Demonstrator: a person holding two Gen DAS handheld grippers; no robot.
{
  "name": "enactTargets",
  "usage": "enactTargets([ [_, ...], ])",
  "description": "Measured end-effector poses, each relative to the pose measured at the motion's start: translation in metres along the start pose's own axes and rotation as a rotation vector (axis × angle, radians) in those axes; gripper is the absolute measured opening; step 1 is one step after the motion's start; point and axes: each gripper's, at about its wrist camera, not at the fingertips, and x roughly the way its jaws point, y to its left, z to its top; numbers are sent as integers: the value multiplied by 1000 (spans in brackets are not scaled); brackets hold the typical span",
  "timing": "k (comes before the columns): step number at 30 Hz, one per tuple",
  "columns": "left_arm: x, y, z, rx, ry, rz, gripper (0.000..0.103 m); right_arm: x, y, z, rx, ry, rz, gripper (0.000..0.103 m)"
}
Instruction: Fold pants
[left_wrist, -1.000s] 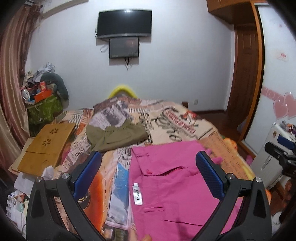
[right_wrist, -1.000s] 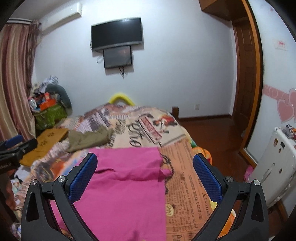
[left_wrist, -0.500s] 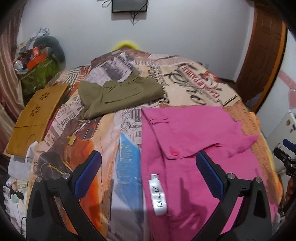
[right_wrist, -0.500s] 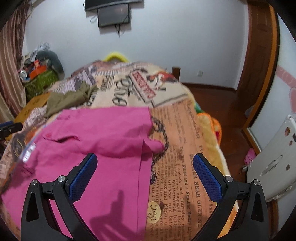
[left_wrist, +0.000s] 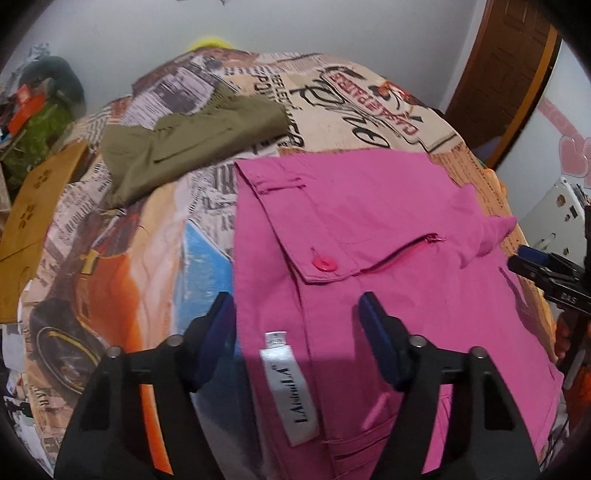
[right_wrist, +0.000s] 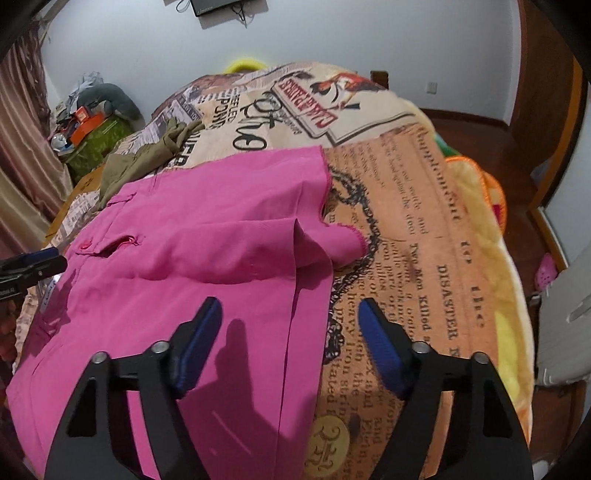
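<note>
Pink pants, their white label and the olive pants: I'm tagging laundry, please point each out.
Pink pants (right_wrist: 207, 229): right wrist view, leg fabric.
White label (left_wrist: 290, 387): left wrist view, label's middle.
Olive pants (left_wrist: 192, 136): left wrist view, folded fabric's middle.

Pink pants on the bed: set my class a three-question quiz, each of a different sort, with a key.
1. True or false: the left hand-held gripper is shut on the pink pants.
2. Multiple choice: the white label lies (A) on the olive garment, (B) at the pants' waist end between the left hand-held gripper's fingers, (C) on the floor.
3. Fill in: the right hand-held gripper hovers over the pants' ___ edge.

Key: 1 false; 2 B; 3 right.
</note>
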Motion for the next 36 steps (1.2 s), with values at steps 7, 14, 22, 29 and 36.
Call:
enactTargets([
  [7, 13, -6, 2, 9, 53, -39, 49, 15, -1, 3, -17, 32, 38, 51],
  [14, 14, 1, 2, -33, 68, -73, 40, 23, 0, 6, -20, 51, 82, 31],
  [22, 9, 3, 1, -53, 83, -110, 30, 16, 6, 6, -3, 21, 136, 8],
  [29, 3, 4, 0, -56, 79, -149, 30, 19, 9, 4, -12, 42, 111, 8],
  [36, 5, -8, 0, 10, 68, -113, 2, 25, 10, 2, -12, 63, 130, 12],
])
